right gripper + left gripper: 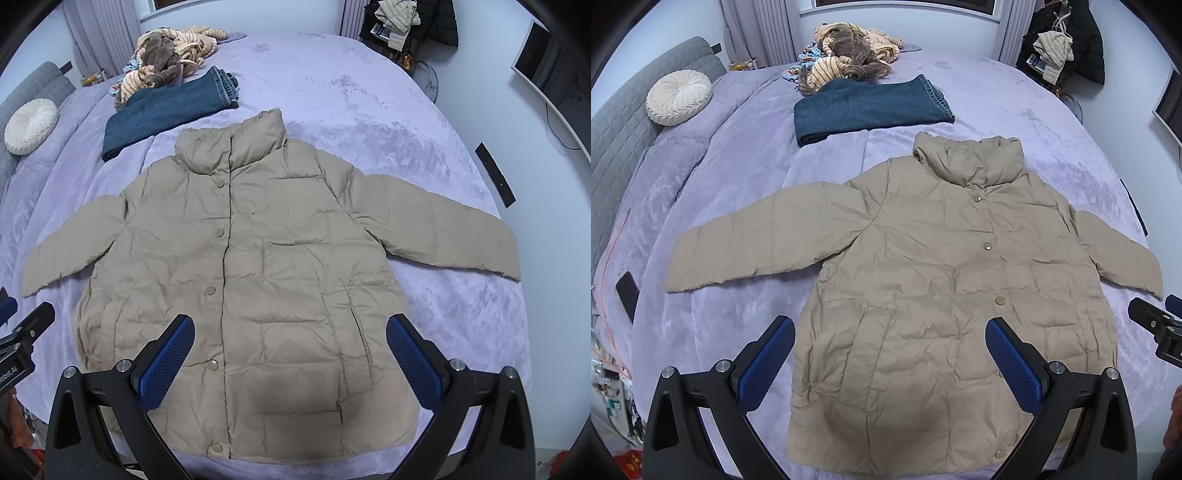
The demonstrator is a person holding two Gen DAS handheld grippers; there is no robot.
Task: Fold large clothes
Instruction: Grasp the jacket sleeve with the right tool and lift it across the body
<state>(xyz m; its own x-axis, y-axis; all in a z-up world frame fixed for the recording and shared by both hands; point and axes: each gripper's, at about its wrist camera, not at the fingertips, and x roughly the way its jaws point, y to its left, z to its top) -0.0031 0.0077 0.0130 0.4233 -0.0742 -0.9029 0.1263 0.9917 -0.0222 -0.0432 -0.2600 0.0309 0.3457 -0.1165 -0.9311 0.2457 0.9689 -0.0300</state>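
A beige puffer jacket [923,266] [258,266] lies flat and face up on the lilac bed, snapped closed, both sleeves spread out to the sides, collar pointing away. My left gripper [890,332] hovers open above the jacket's lower left part near the hem, nothing between its blue pads. Over the lower right part of the jacket my right gripper [290,328] is open too and holds nothing. The right gripper's tip shows at the right edge of the left wrist view [1156,325], and the left gripper's tip shows at the left edge of the right wrist view [26,332].
Folded blue jeans [868,107] [166,110] lie beyond the collar, with a heap of striped clothes [846,55] behind them. A round white cushion [679,96] sits at the grey headboard. A dark phone [628,291] lies at the left bed edge, a black remote [495,175] at the right.
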